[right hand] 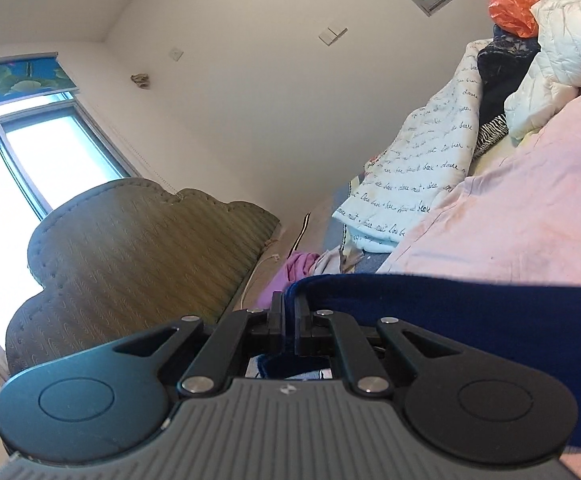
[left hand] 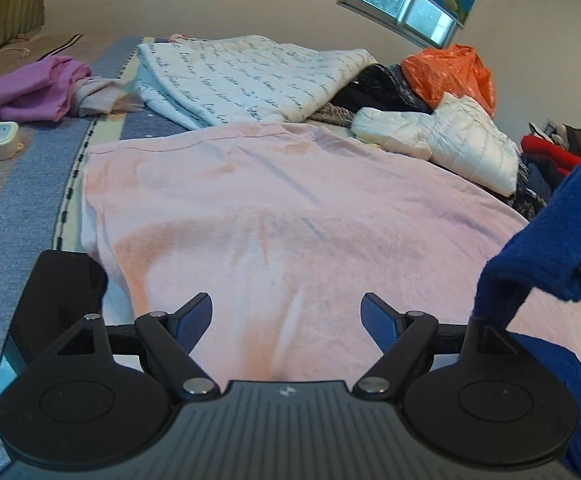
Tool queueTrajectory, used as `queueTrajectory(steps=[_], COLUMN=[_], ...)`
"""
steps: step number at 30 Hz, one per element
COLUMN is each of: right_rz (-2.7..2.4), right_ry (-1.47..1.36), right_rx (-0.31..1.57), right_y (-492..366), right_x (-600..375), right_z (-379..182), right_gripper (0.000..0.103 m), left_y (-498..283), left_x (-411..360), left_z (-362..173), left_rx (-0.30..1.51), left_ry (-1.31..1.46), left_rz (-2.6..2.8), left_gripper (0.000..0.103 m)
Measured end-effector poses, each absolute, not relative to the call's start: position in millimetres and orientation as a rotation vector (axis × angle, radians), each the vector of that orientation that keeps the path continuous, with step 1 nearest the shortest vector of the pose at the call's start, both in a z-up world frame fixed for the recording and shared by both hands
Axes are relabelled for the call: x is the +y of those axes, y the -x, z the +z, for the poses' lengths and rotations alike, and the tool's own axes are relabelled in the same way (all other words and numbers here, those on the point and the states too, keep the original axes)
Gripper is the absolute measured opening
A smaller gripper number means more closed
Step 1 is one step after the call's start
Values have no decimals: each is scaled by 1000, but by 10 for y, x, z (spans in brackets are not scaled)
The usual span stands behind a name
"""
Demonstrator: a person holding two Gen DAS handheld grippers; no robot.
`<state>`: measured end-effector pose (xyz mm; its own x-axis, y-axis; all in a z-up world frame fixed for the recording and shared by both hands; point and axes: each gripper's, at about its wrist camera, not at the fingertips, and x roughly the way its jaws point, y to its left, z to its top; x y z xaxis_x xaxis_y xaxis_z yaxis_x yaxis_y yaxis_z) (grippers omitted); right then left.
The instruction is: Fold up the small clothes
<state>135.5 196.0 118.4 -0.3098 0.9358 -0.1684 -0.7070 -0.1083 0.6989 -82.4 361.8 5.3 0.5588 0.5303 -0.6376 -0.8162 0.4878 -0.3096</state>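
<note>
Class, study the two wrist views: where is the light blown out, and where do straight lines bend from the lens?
Right wrist view: the large window at left is blown out to white, with no detail outside. Left wrist view: lighting is even and soft, the pale pink cloth shows only faint shadows; the small window frame tilts and the bed's edge curves, which is fisheye distortion.

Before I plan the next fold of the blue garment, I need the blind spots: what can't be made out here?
- Blue garment: left wrist view, its full shape is cut off by the right edge.
- Blue garment's pinched edge: right wrist view, hidden between the right gripper's shut jaws.
- Clothes pile: left wrist view, half buried under the orange bag and white jacket.
</note>
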Motion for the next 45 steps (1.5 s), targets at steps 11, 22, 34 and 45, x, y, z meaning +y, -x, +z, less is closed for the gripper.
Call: queueTrajectory(steps=[11,22,34,45], right_rz=[1429,1135,718,803], right_ry=[-448,-417,-538,-691], right_rx=[840,812,935,968], right_y=[-2275,-2717,-2985,-2788], right_x=[1002,-402,-1582,-1300], right_z=[983,561,-367,-631], right_gripper=[9,9,29,48], left_y=[405,-341,-766,-785], left_x=[3246,2433,1875,1823], left_z=[54,68,-197,-256], left_rx=[556,634,762,781], left_ry=[580,409,301,294], left_rz=[731,464,318,318], left_gripper=[82,82,82,82])
